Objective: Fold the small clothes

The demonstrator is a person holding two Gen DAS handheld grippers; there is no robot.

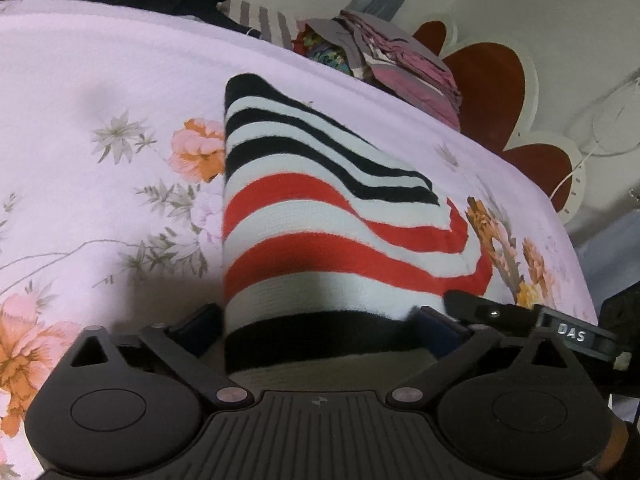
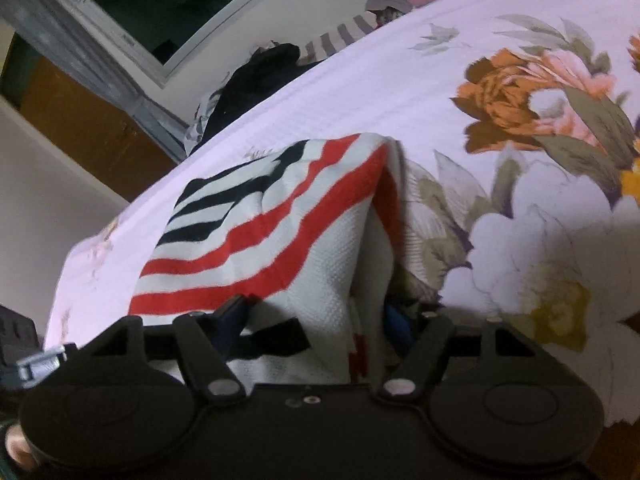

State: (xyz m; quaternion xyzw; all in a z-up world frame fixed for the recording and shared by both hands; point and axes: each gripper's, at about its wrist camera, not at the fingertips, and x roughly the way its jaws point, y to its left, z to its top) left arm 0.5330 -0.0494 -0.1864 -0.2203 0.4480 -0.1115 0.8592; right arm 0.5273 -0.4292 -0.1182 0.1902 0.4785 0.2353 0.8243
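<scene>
Striped knit garment [image 1: 320, 240] lying on the floral bedsheet [image 1: 100, 92], near edge rising into both tools; left gripper [image 1: 316, 332] and right gripper [image 2: 316, 320] spread around cloth, clamping unclear. Mid-fold, apparently; next, carrying edge forward evenly.

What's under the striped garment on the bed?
The striped garment lies on the floral sheet, which shows all around it. The part of the sheet beneath it is covered, so anything else under there cannot be seen.
</scene>
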